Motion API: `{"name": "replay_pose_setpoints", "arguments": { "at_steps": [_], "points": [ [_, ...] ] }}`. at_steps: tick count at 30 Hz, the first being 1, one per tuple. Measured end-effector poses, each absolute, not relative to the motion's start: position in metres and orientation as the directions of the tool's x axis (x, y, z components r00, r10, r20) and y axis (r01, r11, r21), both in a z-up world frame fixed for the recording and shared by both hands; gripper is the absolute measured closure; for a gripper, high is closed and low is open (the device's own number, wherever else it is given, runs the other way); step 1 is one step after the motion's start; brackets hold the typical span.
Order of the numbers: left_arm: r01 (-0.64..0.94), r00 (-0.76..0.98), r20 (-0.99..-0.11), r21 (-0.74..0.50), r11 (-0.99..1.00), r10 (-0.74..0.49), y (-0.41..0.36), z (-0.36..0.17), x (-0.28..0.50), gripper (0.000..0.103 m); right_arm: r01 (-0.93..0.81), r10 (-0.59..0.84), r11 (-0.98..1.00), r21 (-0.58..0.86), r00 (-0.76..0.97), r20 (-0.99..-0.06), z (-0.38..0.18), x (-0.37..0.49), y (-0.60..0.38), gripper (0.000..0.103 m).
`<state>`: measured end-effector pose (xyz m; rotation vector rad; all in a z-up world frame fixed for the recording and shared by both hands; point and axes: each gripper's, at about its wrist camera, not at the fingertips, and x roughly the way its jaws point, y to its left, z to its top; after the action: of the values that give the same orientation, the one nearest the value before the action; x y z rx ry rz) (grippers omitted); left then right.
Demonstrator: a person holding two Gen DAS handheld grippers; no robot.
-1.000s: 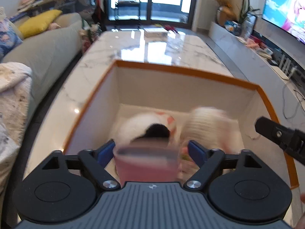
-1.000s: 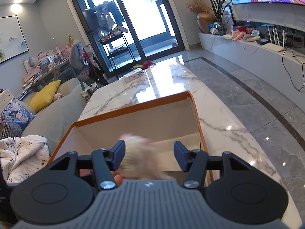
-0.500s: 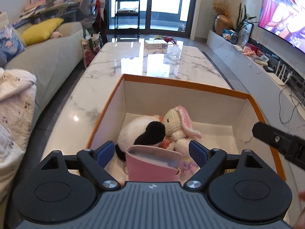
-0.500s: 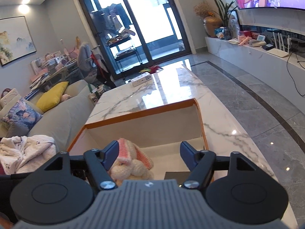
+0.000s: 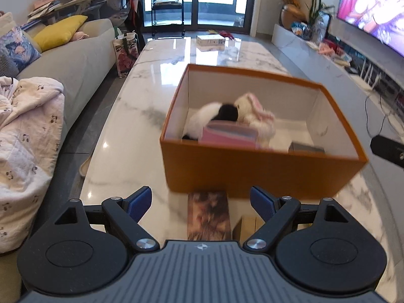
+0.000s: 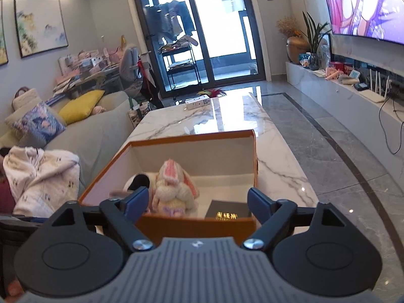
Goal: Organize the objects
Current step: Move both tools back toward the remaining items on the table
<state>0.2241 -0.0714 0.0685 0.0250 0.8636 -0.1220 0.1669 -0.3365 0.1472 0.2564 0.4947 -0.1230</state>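
Box: open rectangular orange cardboard box (image 5: 262, 169) with white inner walls, standing on the glossy white marble table (image 5: 131, 126) veined in grey.
Contents: fluffy black-and-white plush toy (image 5: 207, 121) at the box's left, a knitted cream rabbit with pink-lined ears (image 6: 174, 189) touching it, a soft pink rectangular pouch (image 5: 228, 136) in front of both, and a flat black box with gold lettering (image 6: 227, 210) on the floor at the right.
Outside the box: brown mottled rectangular block (image 5: 208, 214) lying flat on the marble just before the near orange wall, with a small tan cardboard piece (image 5: 246, 226) beside it.
Left gripper (image 5: 201, 200): low over the table, short of the box, blue-padded jaws spread wide and holding nothing; the brown block lies between them.
Right gripper (image 6: 197, 202): raised level at the near rim, pointing into the box, jaws wide apart and empty.
Far end: small white carton (image 5: 210, 41) on the table.
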Motion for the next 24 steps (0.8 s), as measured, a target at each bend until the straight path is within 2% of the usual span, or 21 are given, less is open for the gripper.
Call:
{"name": "replay_pose_setpoints", "arguments": {
  "at_steps": [4, 10, 15, 18, 20, 24],
  "points": [
    [0.128, 0.641, -0.766, 0.036, 0.991, -0.055, -0.073, 0.063, 0.198, 0.003, 0.138, 0.007, 0.961, 0.239, 0.853, -0.522, 0.138, 0.144, -0.317, 0.014],
    [0.108, 0.594, -0.804, 0.060, 0.992, -0.016, -0.059, 0.044, 0.166, 0.003, -0.012, 0.204, 0.955, 0.295, 0.750, -0.629, 0.094, 0.114, -0.267, 0.014],
    [0.066, 0.595, -0.804, 0.073, 0.995, 0.019, -0.040, 0.044, 0.162, 0.003, -0.211, 0.230, 0.971, 0.113, 0.694, -0.683, 0.063, 0.106, -0.210, 0.014],
    [0.039, 0.573, -0.820, 0.035, 0.999, 0.006, -0.029, 0.041, 0.166, 0.003, -0.249, 0.193, 0.968, 0.021, 0.690, -0.697, 0.047, 0.111, -0.194, 0.015],
    [0.028, 0.556, -0.831, 0.010, 1.000, -0.007, -0.023, 0.035, 0.170, 0.003, -0.256, 0.189, 0.967, 0.016, 0.670, -0.718, 0.038, 0.119, -0.193, 0.021],
    [0.006, 0.520, -0.854, -0.019, 1.000, -0.019, -0.019, 0.027, 0.182, 0.003, -0.249, 0.220, 0.966, 0.073, 0.639, -0.737, 0.025, 0.130, -0.203, 0.049]
  ]
}}
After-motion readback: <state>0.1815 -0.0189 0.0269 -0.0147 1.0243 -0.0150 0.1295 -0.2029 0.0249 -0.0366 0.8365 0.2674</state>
